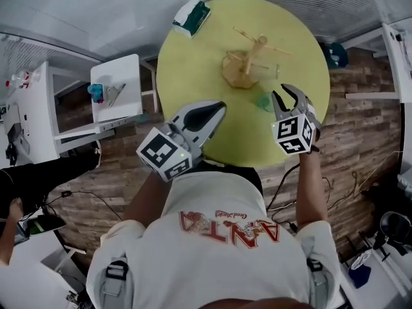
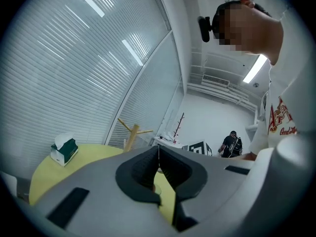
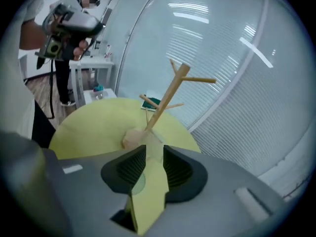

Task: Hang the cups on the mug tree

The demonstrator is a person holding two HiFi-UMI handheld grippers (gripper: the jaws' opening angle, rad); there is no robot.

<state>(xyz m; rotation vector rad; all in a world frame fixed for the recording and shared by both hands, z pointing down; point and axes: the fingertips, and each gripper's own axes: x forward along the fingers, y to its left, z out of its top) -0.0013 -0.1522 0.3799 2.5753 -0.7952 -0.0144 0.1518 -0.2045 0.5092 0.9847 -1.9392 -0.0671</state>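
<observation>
Right of centre, the clear cup [image 1: 264, 101] sits between the right gripper [image 3: 149, 150] pads, seemingly pinched; translucent, faintly green. Left gripper [image 2: 158, 151] pressed together.

A: What else is on your feed?
B: I see a tissue box [image 1: 191, 16] at the far-left edge of the yellow table [image 1: 193, 76]. Left of that stands a white side table [image 1: 122, 73] carrying a small blue item [image 1: 96, 93].
</observation>
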